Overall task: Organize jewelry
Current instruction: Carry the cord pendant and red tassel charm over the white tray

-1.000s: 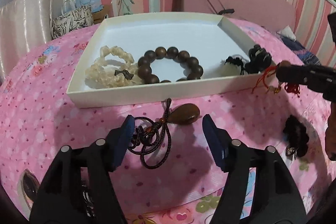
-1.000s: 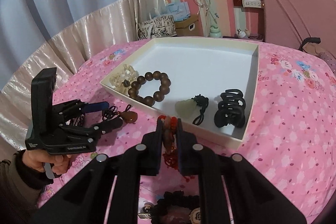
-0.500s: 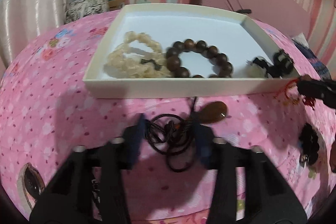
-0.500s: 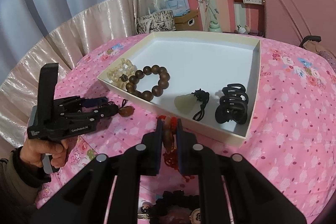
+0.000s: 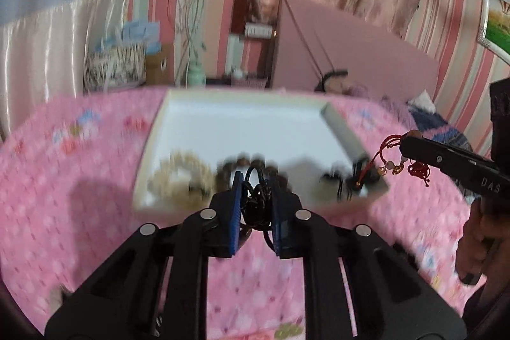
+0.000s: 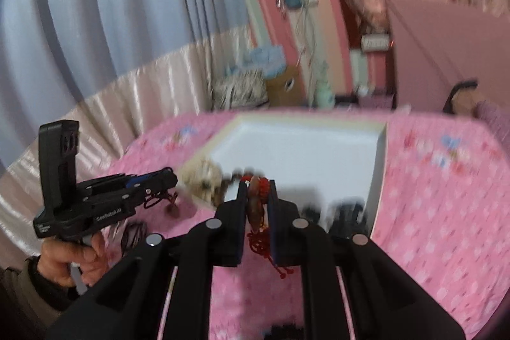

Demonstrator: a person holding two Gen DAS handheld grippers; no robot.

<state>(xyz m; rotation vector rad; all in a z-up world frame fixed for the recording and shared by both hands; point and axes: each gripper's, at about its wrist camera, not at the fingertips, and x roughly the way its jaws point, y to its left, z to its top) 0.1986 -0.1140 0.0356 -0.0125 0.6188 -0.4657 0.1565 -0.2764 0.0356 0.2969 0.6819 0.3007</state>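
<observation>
My left gripper (image 5: pixel 255 180) is shut on a dark cord necklace (image 5: pixel 256 199) and holds it above the pink bedspread, just in front of the white tray (image 5: pixel 242 129). It also shows in the right wrist view (image 6: pixel 165 180), with the brown pendant (image 6: pixel 173 209) dangling below. My right gripper (image 6: pixel 257 185) is shut on a red string bracelet (image 6: pixel 258 206) with beads, held near the tray's front right corner; it also shows in the left wrist view (image 5: pixel 404 142). The tray (image 6: pixel 306 148) holds a pale bead bracelet (image 5: pixel 181 174), a dark wooden bead bracelet (image 5: pixel 229 166) and black items (image 5: pixel 347 180), all blurred.
The pink flowered bedspread (image 5: pixel 73 180) surrounds the tray. A pink headboard (image 5: pixel 344 53) and a patterned bag (image 5: pixel 111 69) stand behind. A dark object lies on the bedspread below the left gripper in the right wrist view (image 6: pixel 134 231).
My left gripper closed on the dark cord necklace and lifted it off the bedspread. Both grippers rose and tilted up; the right one still holds the red bracelet.
</observation>
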